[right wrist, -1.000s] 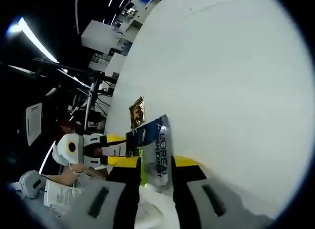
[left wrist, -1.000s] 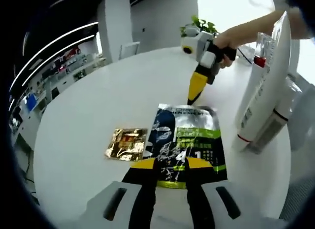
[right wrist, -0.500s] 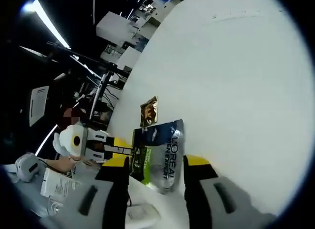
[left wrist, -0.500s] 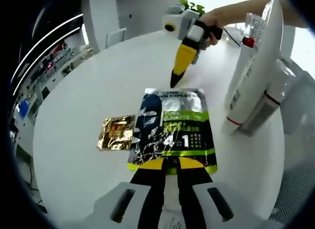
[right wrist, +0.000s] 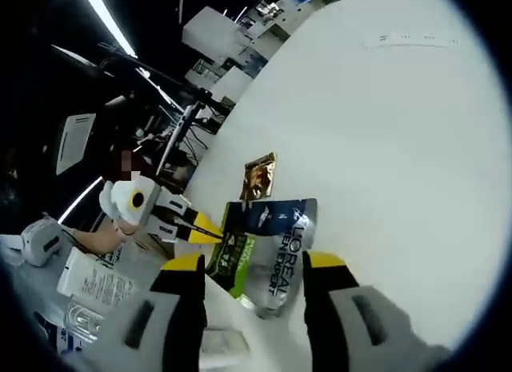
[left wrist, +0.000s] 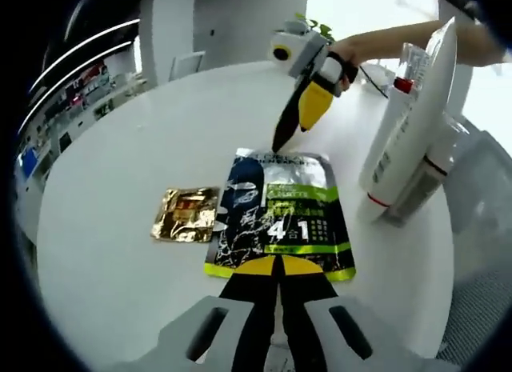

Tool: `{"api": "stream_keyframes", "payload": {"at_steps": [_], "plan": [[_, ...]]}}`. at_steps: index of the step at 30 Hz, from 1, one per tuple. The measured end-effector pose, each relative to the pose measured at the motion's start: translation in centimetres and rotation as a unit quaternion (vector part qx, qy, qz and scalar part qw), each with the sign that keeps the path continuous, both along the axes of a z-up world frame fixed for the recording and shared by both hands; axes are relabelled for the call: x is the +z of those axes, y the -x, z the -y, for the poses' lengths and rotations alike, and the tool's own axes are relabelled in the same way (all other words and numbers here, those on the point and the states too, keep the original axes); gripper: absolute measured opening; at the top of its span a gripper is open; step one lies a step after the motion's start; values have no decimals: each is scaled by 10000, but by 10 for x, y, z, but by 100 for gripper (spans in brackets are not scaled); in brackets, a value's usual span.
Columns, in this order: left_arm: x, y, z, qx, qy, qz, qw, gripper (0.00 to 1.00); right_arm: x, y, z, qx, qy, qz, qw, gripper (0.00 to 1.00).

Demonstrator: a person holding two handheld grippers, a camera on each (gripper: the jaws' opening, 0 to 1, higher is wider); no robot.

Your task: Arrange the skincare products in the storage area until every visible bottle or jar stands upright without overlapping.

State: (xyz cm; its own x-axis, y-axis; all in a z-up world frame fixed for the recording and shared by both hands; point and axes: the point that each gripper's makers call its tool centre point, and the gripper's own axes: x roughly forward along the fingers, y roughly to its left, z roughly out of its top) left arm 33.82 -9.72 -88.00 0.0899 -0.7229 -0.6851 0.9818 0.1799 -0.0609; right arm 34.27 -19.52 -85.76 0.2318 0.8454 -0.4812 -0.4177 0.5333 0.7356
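A silver, blue and green foil pouch [left wrist: 276,212] lies flat on the round white table [left wrist: 120,164]. My left gripper [left wrist: 277,266] is shut on the pouch's near edge. A small gold sachet [left wrist: 186,226] lies just left of the pouch, touching it. My right gripper [left wrist: 280,140], held by a hand, points down at the pouch's far edge. In the right gripper view, my right gripper [right wrist: 254,264] is open with the pouch [right wrist: 276,240] lying between and beyond its jaws. The left gripper [right wrist: 210,231] holds the opposite edge there, and the gold sachet [right wrist: 260,174] lies beyond.
Tall white tubes [left wrist: 408,140] stand leaning together at the table's right side, with a clear red-capped bottle [left wrist: 406,72] behind them. A white tube [right wrist: 92,284] shows at the left of the right gripper view. A potted plant [left wrist: 316,28] sits at the far edge.
My left jaws have closed onto the pouch's near edge. My right jaws have spread wider over the far edge. Both cameras shifted slightly.
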Motion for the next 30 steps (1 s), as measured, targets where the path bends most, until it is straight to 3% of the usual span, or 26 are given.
{"api": "stream_keyframes", "payload": {"at_steps": [3,5,7,15,21,23,25,30], "plan": [[1,-1,0,9,367,-5,9993,0,-7,12,-11,255,-313,-407,9984,43],[1,1,-1,18,399,23,9992,0,-9,5,-10,100,-399,-330,9986,40],[1,1,1,-86,275,207,9994,0,-4,-2,-4,-28,-462,-130,9988,44],[0,2,3,-304,-53,460,9985,0,1,1,23,258,68,169,9995,58],[-1,3,5,-374,-237,542,9975,0,-1,-2,14,354,385,49,9986,52],[-2,2,4,-404,-280,554,9973,0,-3,-1,11,328,587,-212,9975,48],[-2,2,4,-413,-300,534,9973,0,-5,-3,11,534,972,-41,9938,45],[-2,4,4,-485,-365,601,9963,0,1,1,9,550,860,-255,9944,51]]}}
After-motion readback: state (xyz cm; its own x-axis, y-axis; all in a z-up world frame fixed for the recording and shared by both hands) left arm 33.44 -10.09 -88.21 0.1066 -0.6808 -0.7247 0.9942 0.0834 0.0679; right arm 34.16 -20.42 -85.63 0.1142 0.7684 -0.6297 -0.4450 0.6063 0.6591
